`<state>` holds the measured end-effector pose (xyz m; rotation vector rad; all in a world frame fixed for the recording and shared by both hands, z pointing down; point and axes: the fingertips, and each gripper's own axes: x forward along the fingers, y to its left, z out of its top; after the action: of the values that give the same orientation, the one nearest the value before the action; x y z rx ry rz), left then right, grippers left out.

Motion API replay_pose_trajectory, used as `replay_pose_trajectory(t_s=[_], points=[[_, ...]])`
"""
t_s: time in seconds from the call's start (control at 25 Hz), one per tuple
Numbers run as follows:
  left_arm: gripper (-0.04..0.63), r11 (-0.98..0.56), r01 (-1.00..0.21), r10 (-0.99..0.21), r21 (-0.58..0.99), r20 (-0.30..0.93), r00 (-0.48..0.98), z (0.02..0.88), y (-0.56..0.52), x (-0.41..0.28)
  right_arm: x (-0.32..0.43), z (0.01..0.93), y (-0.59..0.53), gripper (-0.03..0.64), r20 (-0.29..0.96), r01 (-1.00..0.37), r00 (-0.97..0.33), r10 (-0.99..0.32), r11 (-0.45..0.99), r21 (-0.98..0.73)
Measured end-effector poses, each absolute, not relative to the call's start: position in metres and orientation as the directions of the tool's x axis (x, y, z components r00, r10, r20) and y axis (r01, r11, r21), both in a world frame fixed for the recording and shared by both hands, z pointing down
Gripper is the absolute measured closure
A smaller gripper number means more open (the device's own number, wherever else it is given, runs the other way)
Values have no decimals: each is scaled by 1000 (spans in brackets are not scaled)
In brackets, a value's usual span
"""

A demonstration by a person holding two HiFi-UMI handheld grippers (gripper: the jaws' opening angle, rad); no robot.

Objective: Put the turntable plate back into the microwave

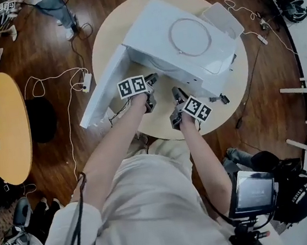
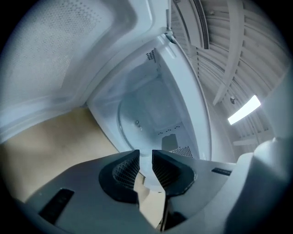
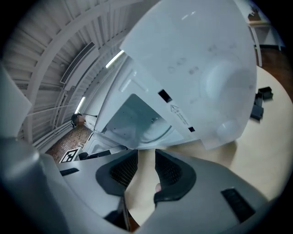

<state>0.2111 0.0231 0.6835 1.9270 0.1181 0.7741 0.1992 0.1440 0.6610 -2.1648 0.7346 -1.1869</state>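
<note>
turntable plate (image 1: 190, 37) atop microwave (image 1: 148, 36) | looks glass: slick, chips easy, pinch rim | left gripper (image 2: 145, 169), right gripper (image 3: 146, 171) ajar, empty

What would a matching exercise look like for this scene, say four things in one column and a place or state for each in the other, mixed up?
Things:
1. turntable plate
2. microwave door
3. power strip
4. left gripper

Places or states:
A. lying on the wooden floor
B. jaws apart, nothing between them
C. resting on top of the microwave
D. swung open

Pairs: 1-C, 2-D, 3-A, 4-B
</note>
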Motion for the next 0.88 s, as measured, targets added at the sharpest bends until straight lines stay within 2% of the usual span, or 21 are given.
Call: replay_pose_trajectory(t_s=[0.2,0.4,0.76,0.88], points=[[526,-579,-103,463,809,430,775,650,37,219,216,635,138,518,543,-284,490,-682,-714,-640],[526,-606,-9,495,796,386,778,622,46,222,223,620,142,518,538,-321,499,-680,-721,-614],[526,-637,1,510,771,421,750,629,36,211,219,624,140,518,580,-400,474,-663,-749,-529],[526,-635,-27,509,772,444,737,641,33,206,223,645,134,518,593,-334,483,-644,-762,-555]])
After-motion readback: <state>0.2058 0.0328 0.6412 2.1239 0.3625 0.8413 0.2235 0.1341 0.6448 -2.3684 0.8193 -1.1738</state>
